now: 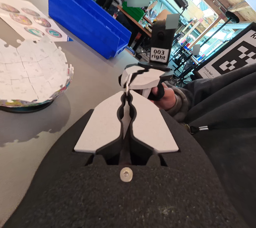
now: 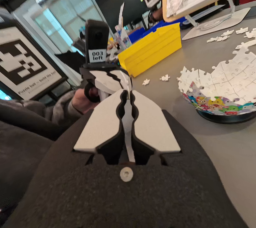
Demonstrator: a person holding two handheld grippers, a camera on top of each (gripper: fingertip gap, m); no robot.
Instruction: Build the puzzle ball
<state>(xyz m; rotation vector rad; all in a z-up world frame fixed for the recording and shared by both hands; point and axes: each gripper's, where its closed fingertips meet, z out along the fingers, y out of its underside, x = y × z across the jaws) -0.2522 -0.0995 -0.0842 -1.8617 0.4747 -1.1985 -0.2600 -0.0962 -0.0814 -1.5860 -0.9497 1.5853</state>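
Left claw (image 1: pixel 126 94): jaws narrow, pinching thin white puzzle piece (image 1: pixel 127 82) edge-on, long axis upright.
Right claw (image 2: pixel 128 93): narrow, tips meet the same piece.
Half-built ball (image 2: pixel 221 82): on dark stand, open side up, farther in on desk (image 2: pixel 207 138).
Loose pieces (image 2: pixel 164 78): beyond, near yellow bin (image 2: pixel 151 50).

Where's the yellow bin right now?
In the right wrist view, the yellow bin sits on the grey table, upper centre, behind two loose puzzle pieces and left of the half-built puzzle ball.

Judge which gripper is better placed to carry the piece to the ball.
Left, tentatively: left gripper and right gripper both pinch the puzzle piece, but the half-built ball looks nearer the left.
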